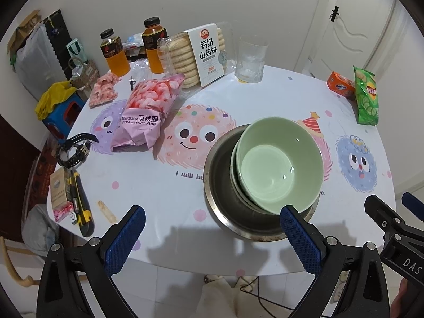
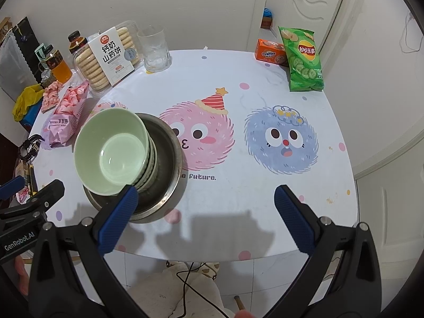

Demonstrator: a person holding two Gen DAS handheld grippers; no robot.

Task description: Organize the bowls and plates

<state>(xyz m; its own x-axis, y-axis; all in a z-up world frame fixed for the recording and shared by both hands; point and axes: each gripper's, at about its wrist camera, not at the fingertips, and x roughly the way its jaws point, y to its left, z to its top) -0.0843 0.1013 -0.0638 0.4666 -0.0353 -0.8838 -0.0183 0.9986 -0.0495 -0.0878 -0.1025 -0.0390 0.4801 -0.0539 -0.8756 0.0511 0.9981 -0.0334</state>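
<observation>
- Green-glazed bowls [image 1: 278, 163] are sitting nested in a stack, mouths opening upward, and the stack is leaning toward the near table edge; the top bowl's rim is tipping down on the near side.
- Steel basin [image 1: 222, 185], round and shallow, is carrying the stack; the bowls are resting toward its right half in the left wrist view, leaving the basin's left inner floor bare.
- Going from the left of the table [image 1: 159, 193]: a black watch [image 1: 74, 148], a yellow utility knife [image 1: 80, 206] and a small box are lying at the left edge; a pink strawberry ring bag [image 1: 148, 111] is lying beyond them, its long axis running away from the near edge.
- Two juice bottles [image 1: 112, 53], a biscuit pack [image 1: 196, 55] and a clear glass [image 1: 250, 61] are standing along the far edge.
- At the far right, a green crisp bag [image 2: 302, 58] and an orange box [image 2: 270, 51] are lying close to the rim.
- Open room is lying between the basin and the right edge, over the printed pink and blue fuzzy faces, and along the near edge on both sides of the basin.
- Left gripper [image 1: 212, 235] is hovering over the near table edge with its fingers spread wide, holding nothing; its right finger is overlapping the basin's near rim in view, and contact cannot be told.
- Right gripper [image 2: 206, 217] is hovering beside it, fingers wide and empty, its left finger overlapping the stack's near side.
</observation>
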